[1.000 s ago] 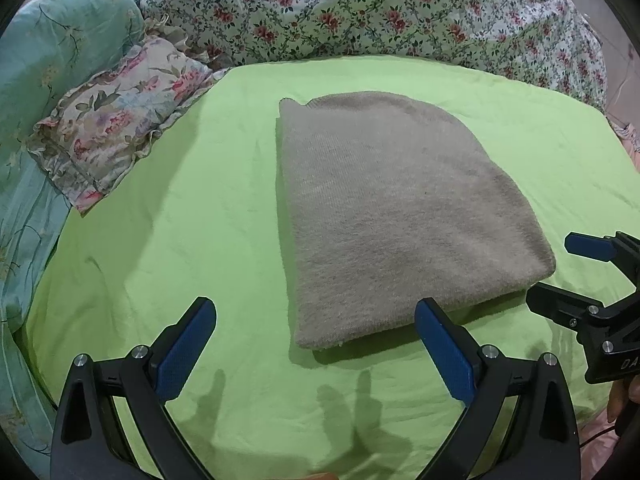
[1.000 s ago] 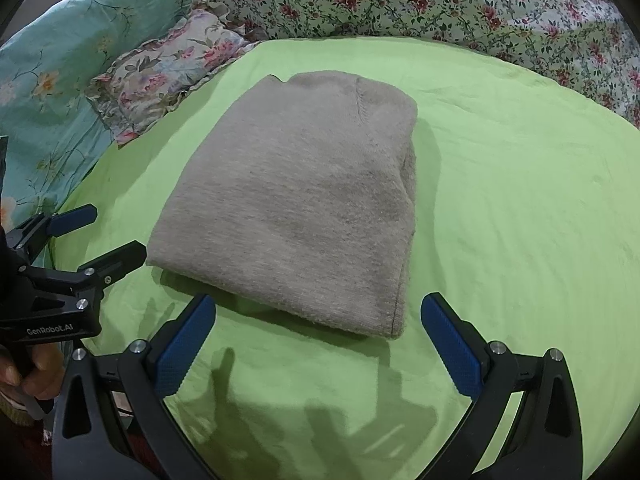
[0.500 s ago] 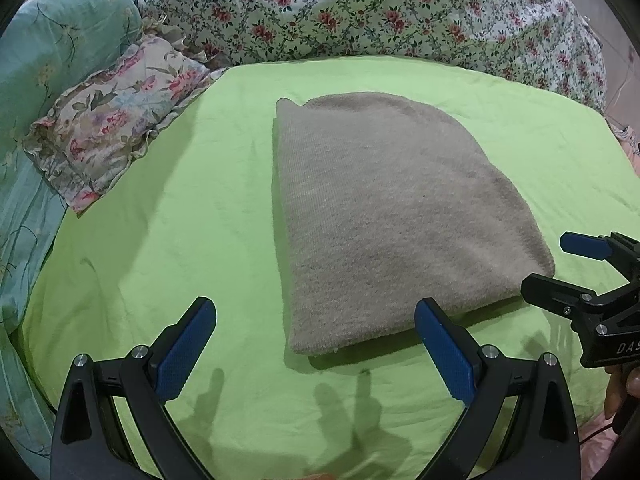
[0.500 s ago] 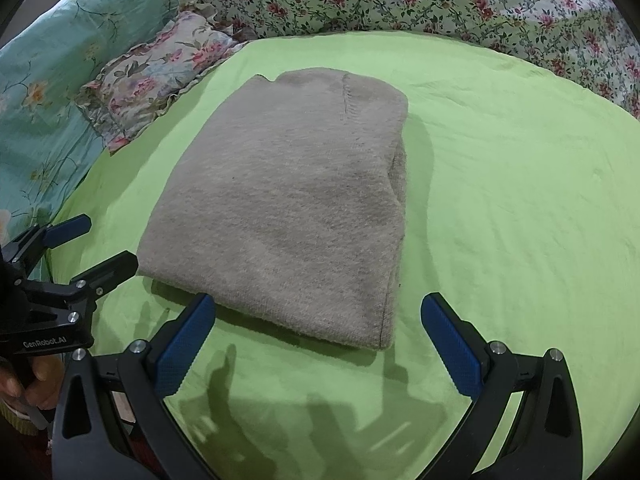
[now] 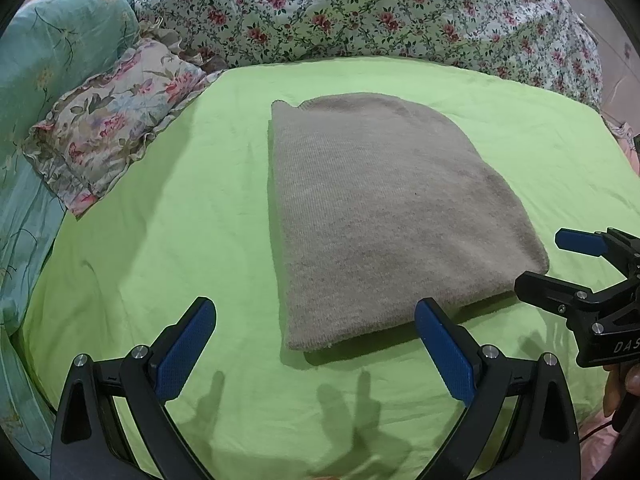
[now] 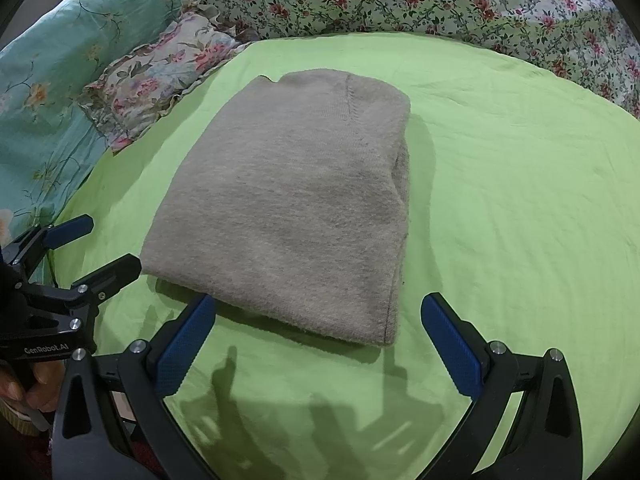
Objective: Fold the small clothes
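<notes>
A grey-brown knitted garment (image 5: 384,216) lies folded into a thick rectangle on the green sheet (image 5: 180,240); it also shows in the right wrist view (image 6: 296,208). My left gripper (image 5: 316,344) is open and empty, just short of the garment's near left corner. My right gripper (image 6: 320,336) is open and empty, just short of the garment's near right corner. Each gripper shows in the other's view, the right one (image 5: 560,264) at the garment's right edge, the left one (image 6: 96,244) at its left edge. Both hover close to the fabric without gripping it.
A frilled floral pillow (image 5: 108,120) lies at the left of the sheet, beside a teal floral pillow (image 5: 52,56). A floral quilt (image 5: 380,12) is heaped along the back. Green sheet stretches to the right of the garment (image 6: 520,184).
Both grippers have moved a little closer to the garment's near edge. The garment has not changed shape, and both grippers stay open.
</notes>
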Demonstrator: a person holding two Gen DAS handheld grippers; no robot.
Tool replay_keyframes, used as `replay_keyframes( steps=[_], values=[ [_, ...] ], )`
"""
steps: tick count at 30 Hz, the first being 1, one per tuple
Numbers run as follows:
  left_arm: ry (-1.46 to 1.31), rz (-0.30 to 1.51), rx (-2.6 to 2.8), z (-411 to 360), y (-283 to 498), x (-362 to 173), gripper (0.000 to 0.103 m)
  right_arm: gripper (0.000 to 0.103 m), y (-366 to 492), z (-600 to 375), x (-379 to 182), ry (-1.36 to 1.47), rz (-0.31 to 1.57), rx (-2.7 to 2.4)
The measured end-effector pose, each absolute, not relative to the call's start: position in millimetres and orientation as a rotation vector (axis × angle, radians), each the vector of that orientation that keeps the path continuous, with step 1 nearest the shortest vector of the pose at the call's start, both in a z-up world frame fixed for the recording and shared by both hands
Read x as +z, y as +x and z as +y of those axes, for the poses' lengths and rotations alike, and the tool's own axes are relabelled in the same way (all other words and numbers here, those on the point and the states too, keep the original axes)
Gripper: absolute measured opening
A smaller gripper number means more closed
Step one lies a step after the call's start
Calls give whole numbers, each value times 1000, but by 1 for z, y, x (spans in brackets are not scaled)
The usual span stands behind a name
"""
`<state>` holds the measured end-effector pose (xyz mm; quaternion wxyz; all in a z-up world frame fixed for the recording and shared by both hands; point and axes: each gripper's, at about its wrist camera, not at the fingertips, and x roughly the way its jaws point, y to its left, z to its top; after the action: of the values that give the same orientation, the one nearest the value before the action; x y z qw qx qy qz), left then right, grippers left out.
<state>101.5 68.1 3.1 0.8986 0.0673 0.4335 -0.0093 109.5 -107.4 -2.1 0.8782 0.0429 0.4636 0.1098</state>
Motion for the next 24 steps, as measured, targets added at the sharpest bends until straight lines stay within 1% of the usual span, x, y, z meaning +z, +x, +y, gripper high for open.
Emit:
replay_keyframes(
  steps=[24],
  values=[
    [133,890,-22,70,98,8,100,102,107,-99,6,82,955,233]
  ],
)
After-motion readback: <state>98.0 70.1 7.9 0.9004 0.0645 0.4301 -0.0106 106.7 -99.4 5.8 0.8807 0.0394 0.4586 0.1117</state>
